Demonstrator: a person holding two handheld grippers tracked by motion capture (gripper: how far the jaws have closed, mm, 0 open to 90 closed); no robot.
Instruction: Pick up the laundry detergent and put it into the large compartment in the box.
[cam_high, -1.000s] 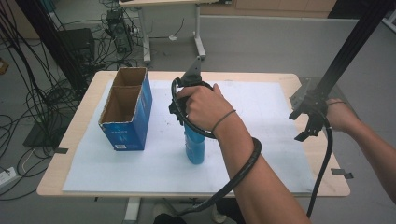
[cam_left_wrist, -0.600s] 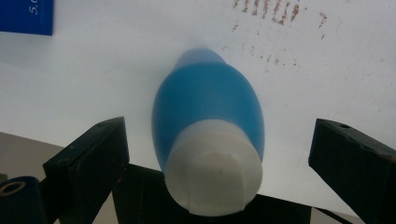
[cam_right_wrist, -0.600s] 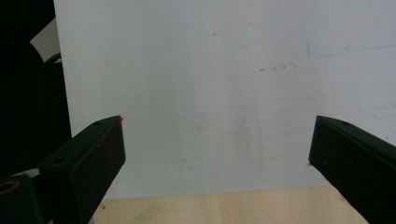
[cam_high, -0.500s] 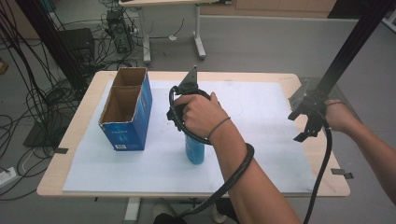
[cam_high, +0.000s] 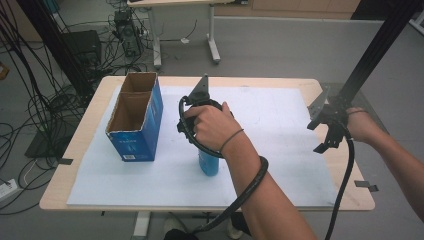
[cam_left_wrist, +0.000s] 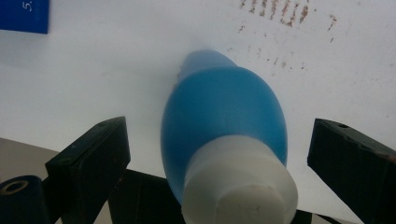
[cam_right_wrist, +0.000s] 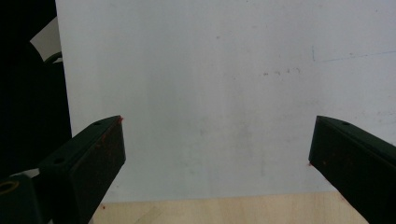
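Upright on the white sheet (cam_high: 280, 150) stands the blue bottle (cam_left_wrist: 224, 121), long axis vertical, white cap (cam_left_wrist: 238, 186) uppermost; the left gripper (cam_left_wrist: 217, 154) straddles it, jaws wide, untouching, and the right gripper (cam_right_wrist: 217, 154) hangs wide open, empty

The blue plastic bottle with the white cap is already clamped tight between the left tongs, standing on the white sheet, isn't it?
Not quite: the left tongs are open, their jaws apart on either side of the blue plastic bottle with the white cap, as the left gripper view shows. It does stand on the white sheet.
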